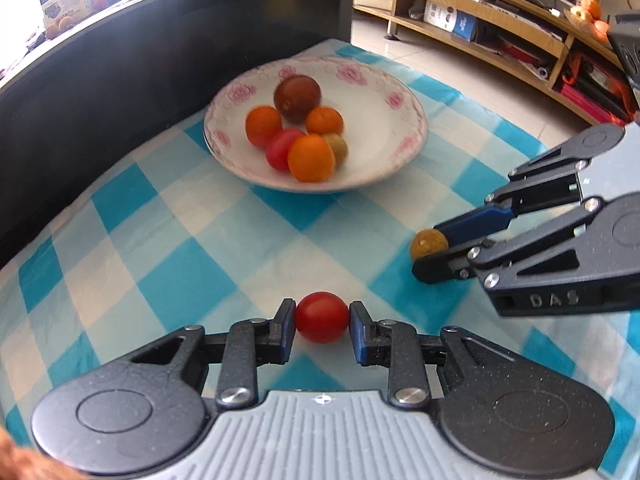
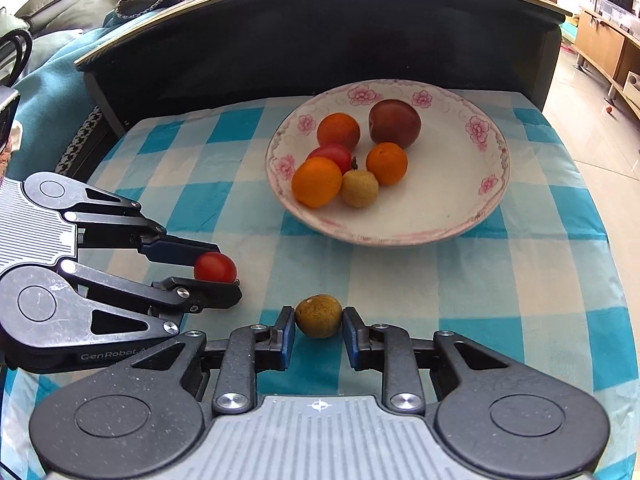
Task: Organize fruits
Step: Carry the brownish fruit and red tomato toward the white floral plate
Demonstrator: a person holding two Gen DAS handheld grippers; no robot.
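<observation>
My left gripper [image 1: 322, 317] is shut on a small red tomato [image 1: 321, 317], its blue pads pressing both sides, over the blue-checked cloth [image 1: 240, 248]. In the right wrist view the same gripper [image 2: 218, 270] and red tomato [image 2: 215, 267] appear at the left. My right gripper [image 2: 319, 318] is shut on a small yellow-brown fruit [image 2: 318, 316]; the left wrist view shows that gripper [image 1: 430, 246] and yellow-brown fruit [image 1: 428, 243] at the right. Beyond both stands a white plate with pink flowers [image 1: 384, 148] [image 2: 460, 208], holding oranges, a red tomato, a dark plum and a pale small fruit.
A dark table side [image 2: 320, 48] rises directly behind the cloth, with more fruit and boxes on its top. A wooden shelf unit [image 1: 500, 28] stands across the tiled floor to the right. The cloth's edge drops off on the right.
</observation>
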